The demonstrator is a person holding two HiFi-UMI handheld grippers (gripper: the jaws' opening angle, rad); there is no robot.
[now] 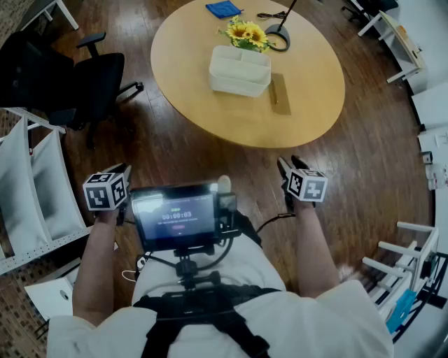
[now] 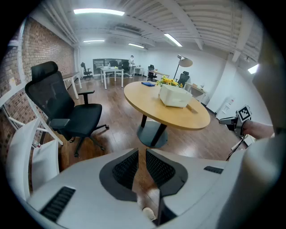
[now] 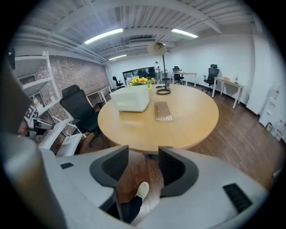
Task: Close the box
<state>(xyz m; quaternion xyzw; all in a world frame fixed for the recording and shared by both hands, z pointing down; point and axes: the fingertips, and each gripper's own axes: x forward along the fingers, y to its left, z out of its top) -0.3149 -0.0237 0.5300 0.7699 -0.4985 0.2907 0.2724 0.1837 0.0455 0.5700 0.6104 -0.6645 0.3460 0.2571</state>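
A white box (image 1: pixel 239 70) stands open-topped on the round wooden table (image 1: pixel 210 105), an inner divider showing. It also shows in the left gripper view, box (image 2: pixel 175 96), and in the right gripper view, box (image 3: pixel 130 99). Both grippers hang over the floor well short of the table. My left gripper (image 1: pixel 123 169) (image 2: pixel 141 154) has only a narrow slit between its pads and nothing in it. My right gripper (image 1: pixel 290 164) (image 3: pixel 144 159) is open wide and empty, pointing at the table.
Sunflowers (image 1: pixel 246 33), a lamp base (image 1: pixel 278 38), a blue cloth (image 1: pixel 224 8) and a ribbed wooden piece (image 1: pixel 280 93) share the table. A black office chair (image 1: pixel 98 80) and white shelving (image 1: pixel 28 189) stand to the left. A monitor (image 1: pixel 175 217) rides at my chest.
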